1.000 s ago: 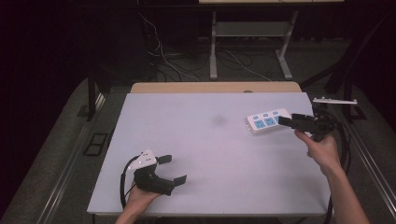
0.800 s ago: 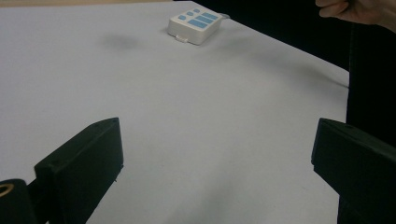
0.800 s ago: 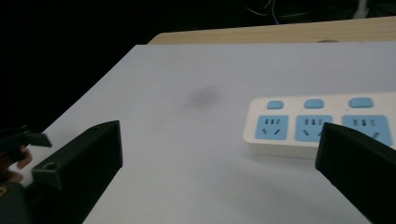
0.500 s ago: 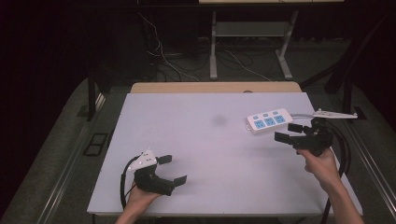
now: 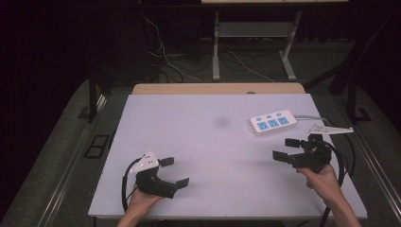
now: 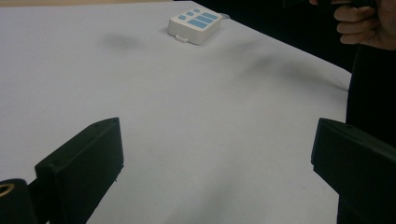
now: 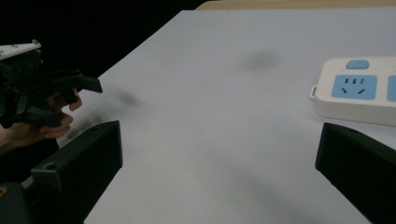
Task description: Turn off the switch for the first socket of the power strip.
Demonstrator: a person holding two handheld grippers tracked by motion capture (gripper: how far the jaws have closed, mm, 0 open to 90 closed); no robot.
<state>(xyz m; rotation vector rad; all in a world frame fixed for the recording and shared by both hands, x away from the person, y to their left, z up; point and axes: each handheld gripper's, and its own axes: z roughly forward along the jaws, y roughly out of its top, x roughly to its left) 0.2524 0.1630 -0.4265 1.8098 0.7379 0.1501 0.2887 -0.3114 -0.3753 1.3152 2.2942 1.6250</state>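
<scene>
Flanking power strip (image 5: 273,123), tools apart.

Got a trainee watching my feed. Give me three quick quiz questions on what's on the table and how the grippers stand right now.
1. True or false: the power strip lies at the table's far right, nearer the right gripper than the left gripper.
2. How many blue sockets show on the strip's top in the high view? A) two B) three C) five
3. Fill in: both grippers' jaws stand ____, with nothing between them.

Key: 1 true; 2 B; 3 open.
</scene>
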